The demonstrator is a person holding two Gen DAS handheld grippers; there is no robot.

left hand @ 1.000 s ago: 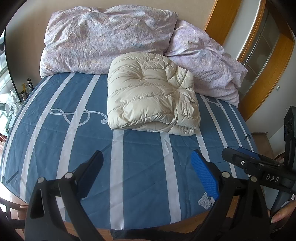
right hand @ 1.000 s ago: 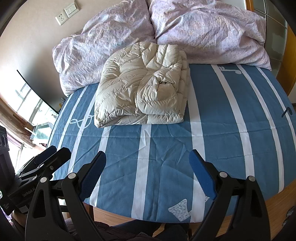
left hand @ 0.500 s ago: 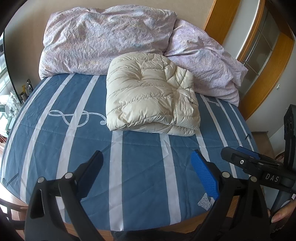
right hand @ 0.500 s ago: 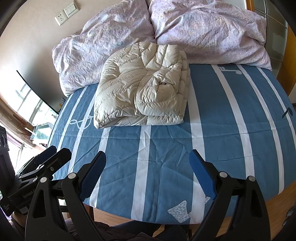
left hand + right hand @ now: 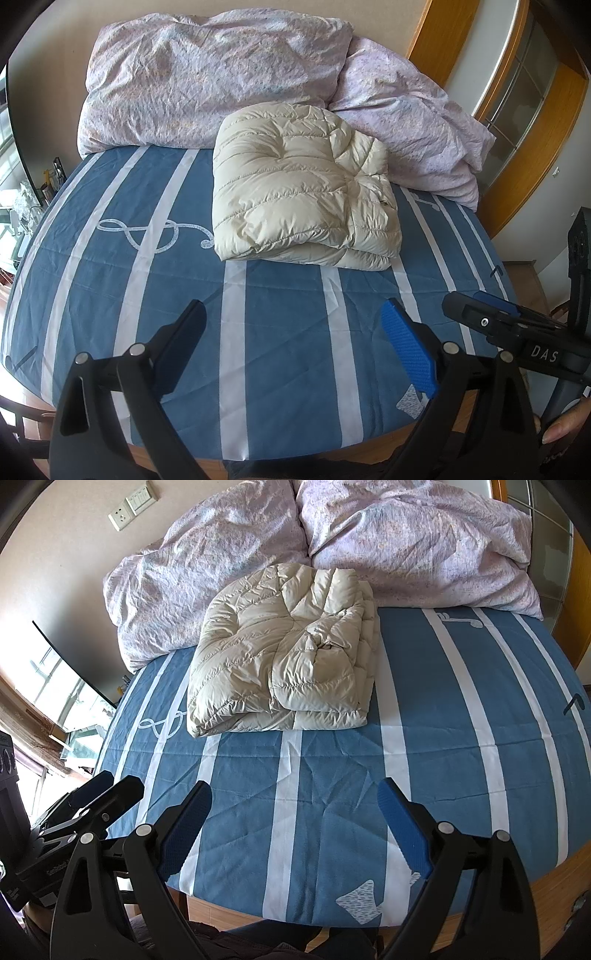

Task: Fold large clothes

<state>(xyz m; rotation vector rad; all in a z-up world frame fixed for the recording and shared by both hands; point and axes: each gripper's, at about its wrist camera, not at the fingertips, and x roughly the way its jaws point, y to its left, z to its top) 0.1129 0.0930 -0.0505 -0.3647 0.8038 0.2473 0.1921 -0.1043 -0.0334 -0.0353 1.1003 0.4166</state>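
A cream quilted down jacket (image 5: 299,199) (image 5: 284,664) lies folded into a thick rectangle on the blue striped bed sheet (image 5: 280,332) (image 5: 443,720), close to the pillows. My left gripper (image 5: 291,347) hangs open over the near edge of the bed, well short of the jacket, nothing between its blue pads. My right gripper (image 5: 293,823) is open too, also back at the bed's front edge and empty. In the left wrist view the right gripper (image 5: 491,317) shows at the right; in the right wrist view the left gripper (image 5: 99,794) shows at the lower left.
Two crumpled lilac pillows or duvets (image 5: 207,74) (image 5: 417,542) rest against the wall behind the jacket. A wooden door frame (image 5: 517,147) stands at the right, a window (image 5: 48,686) at the left. The bed's wooden front rim (image 5: 498,915) runs below the grippers. A fingertip (image 5: 561,428) holds the right gripper.
Both grippers stay open and nearly still. The jacket has shifted very slightly in view, as the cameras drift a little; nothing was grasped or let go.
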